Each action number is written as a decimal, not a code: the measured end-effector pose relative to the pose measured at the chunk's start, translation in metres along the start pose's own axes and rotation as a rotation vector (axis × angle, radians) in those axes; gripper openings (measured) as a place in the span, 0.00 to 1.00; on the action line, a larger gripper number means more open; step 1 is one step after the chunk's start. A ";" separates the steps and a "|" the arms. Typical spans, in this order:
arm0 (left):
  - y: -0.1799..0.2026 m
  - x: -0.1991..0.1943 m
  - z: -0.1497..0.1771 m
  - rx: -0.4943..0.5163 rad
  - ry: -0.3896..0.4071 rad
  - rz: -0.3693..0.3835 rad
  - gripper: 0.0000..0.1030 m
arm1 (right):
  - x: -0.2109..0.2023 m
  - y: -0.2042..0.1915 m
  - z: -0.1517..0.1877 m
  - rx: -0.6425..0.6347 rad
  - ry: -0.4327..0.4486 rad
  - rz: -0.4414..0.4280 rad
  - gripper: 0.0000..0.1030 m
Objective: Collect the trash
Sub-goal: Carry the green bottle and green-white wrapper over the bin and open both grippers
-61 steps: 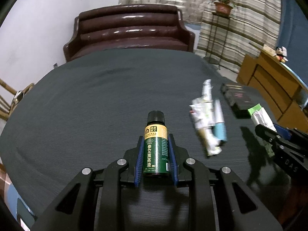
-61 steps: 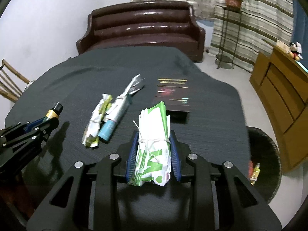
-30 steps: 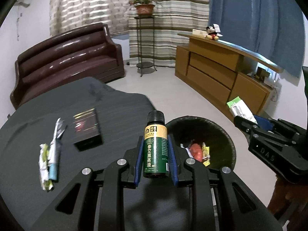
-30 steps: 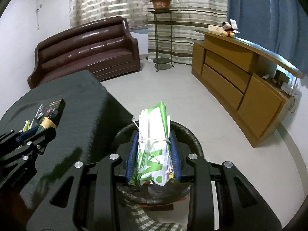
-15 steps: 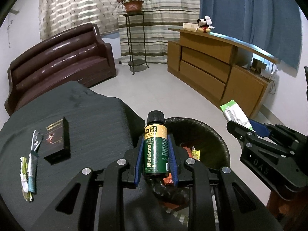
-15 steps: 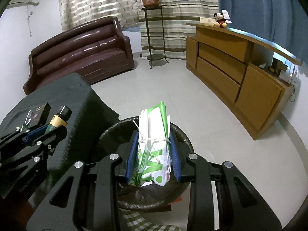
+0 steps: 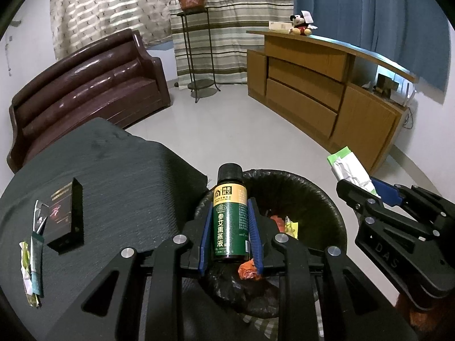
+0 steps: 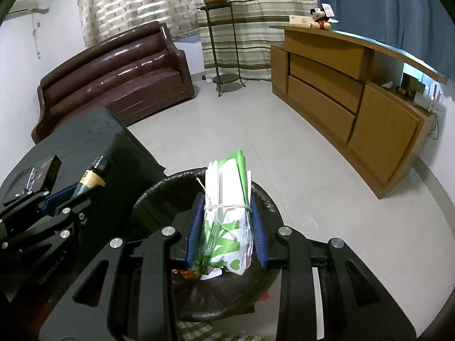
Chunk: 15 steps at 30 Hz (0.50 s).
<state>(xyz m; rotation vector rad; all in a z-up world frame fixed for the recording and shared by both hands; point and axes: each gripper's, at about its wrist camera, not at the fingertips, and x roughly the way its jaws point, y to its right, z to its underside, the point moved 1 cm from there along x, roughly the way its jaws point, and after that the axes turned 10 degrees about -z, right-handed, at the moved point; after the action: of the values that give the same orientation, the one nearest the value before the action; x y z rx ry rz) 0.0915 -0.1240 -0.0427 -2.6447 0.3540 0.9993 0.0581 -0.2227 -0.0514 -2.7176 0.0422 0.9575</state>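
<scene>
Two loads over the bin: left claw clamps bottle, right claw clamps paper bundle; wrappers and box remain on worktop at 9 o'clock.

Black left gripper: blue-padded fingers, silver screws.

The mouth of the bin lies open below both grippers — only a few wrappers low inside, nothing across the rim. The left gripper and right gripper hang side by side above it, a gap between them. To the left the table edge stands just beside the bin — a box and wrappers on it. Bare floor beyond.
</scene>
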 end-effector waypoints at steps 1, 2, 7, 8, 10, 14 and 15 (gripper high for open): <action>0.001 0.002 0.000 0.001 -0.004 -0.001 0.24 | 0.002 0.001 0.000 0.002 -0.002 0.000 0.30; 0.001 0.003 -0.001 0.001 -0.008 -0.001 0.24 | 0.003 0.002 0.001 0.003 -0.004 -0.001 0.30; 0.006 0.007 -0.002 0.000 -0.021 -0.004 0.24 | 0.008 0.003 0.003 0.007 -0.011 0.001 0.30; 0.007 0.007 -0.003 -0.002 -0.022 -0.005 0.24 | 0.009 0.004 0.003 0.010 -0.012 0.002 0.30; 0.007 0.007 -0.004 -0.003 -0.022 -0.004 0.24 | 0.011 0.007 0.003 0.013 -0.015 0.002 0.30; 0.008 0.009 -0.005 -0.002 -0.029 -0.001 0.25 | 0.015 0.007 0.003 0.014 -0.023 0.004 0.31; 0.007 0.009 -0.006 -0.003 -0.030 0.000 0.26 | 0.016 0.008 0.003 0.015 -0.025 0.003 0.31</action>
<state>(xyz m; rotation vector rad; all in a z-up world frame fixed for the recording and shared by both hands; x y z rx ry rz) 0.0993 -0.1336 -0.0462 -2.6291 0.3462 1.0391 0.0673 -0.2286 -0.0652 -2.6924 0.0489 0.9874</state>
